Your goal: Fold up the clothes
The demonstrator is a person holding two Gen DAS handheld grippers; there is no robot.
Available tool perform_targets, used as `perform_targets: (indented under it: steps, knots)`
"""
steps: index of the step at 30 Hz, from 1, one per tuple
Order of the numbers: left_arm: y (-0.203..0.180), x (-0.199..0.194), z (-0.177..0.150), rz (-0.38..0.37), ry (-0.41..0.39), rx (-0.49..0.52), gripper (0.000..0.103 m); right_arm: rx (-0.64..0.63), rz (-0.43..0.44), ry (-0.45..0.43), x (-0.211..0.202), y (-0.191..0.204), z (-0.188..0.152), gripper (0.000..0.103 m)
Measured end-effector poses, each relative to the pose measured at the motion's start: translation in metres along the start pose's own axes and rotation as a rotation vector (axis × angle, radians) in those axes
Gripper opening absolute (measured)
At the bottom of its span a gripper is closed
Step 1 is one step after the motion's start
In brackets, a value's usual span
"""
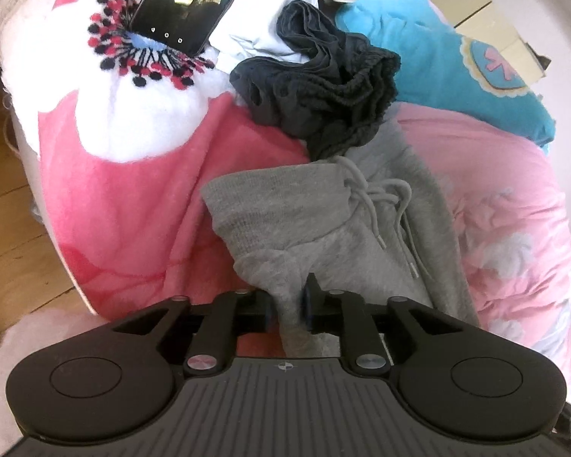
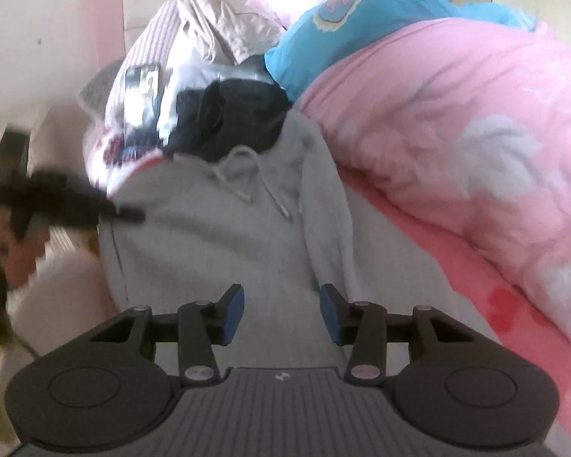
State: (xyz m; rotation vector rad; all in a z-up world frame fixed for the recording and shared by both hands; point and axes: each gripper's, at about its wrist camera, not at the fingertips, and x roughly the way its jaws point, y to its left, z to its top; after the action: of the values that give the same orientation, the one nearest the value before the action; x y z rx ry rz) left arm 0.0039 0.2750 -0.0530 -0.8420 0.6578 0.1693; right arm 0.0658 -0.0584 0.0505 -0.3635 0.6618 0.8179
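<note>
A grey knit hooded sweatshirt with white drawcords [image 2: 224, 228] lies spread on a bed, its hood end touching a crumpled dark charcoal garment [image 1: 316, 87] at the far side and a puffy pink quilt [image 2: 456, 122] pressing along its right edge. The left gripper [image 1: 289, 304] has its jaws pinched narrow on a bunched fold of the sweatshirt's near hem. The right gripper [image 2: 281, 308] hovers over the sweatshirt's lower body with jaws wide and nothing between them; the cloth lies beneath, not in the gap. Risks, judged from here: a one-sided pull could drag the whole sweatshirt askew, since only one hem point is held; the dark garment resting on the hood could ride along; and the loose drawcords [image 1: 396, 213] could get trapped inside a fold.
</note>
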Motion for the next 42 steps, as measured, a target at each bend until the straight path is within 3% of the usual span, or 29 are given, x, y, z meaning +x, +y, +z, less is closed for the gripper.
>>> perform_targets:
  steps: [4,9,12,15,16,18,20,26,39,42]
  knots:
    - [-0.012,-0.018,-0.006,0.055,-0.016,0.053,0.025,0.069,-0.068,-0.039,-0.019,-0.014,-0.015,0.047]
    - [-0.024,-0.050,-0.026,0.097,-0.092,0.119,0.027,0.134,-0.148,-0.068,-0.027,-0.033,-0.029,0.047]
    - [-0.036,-0.062,-0.042,0.105,-0.137,0.197,0.027,0.125,-0.167,-0.066,-0.027,-0.033,-0.046,0.046]
    - [-0.055,-0.059,-0.055,0.100,-0.132,0.290,0.027,0.064,-0.206,-0.048,-0.024,-0.026,-0.063,0.044]
    - [-0.062,-0.053,-0.058,0.089,-0.113,0.306,0.027,0.036,-0.234,-0.039,-0.021,-0.023,-0.068,0.038]
    - [-0.075,-0.042,-0.062,0.066,-0.076,0.337,0.027,0.015,-0.293,-0.029,-0.015,-0.024,-0.077,0.013]
    - [-0.086,-0.033,-0.065,0.053,-0.051,0.364,0.027,0.065,-0.309,-0.070,-0.021,-0.036,-0.076,0.004]
    - [-0.099,-0.024,-0.071,0.014,-0.017,0.392,0.027,0.126,-0.415,-0.213,-0.045,-0.075,-0.044,0.003]
    - [-0.073,-0.030,-0.075,-0.020,0.071,0.322,0.027,0.434,-0.426,-0.002,0.063,-0.206,-0.050,0.007]
    - [-0.068,-0.030,-0.070,-0.042,0.086,0.278,0.030,0.502,-0.427,0.011,0.071,-0.226,-0.053,0.028]
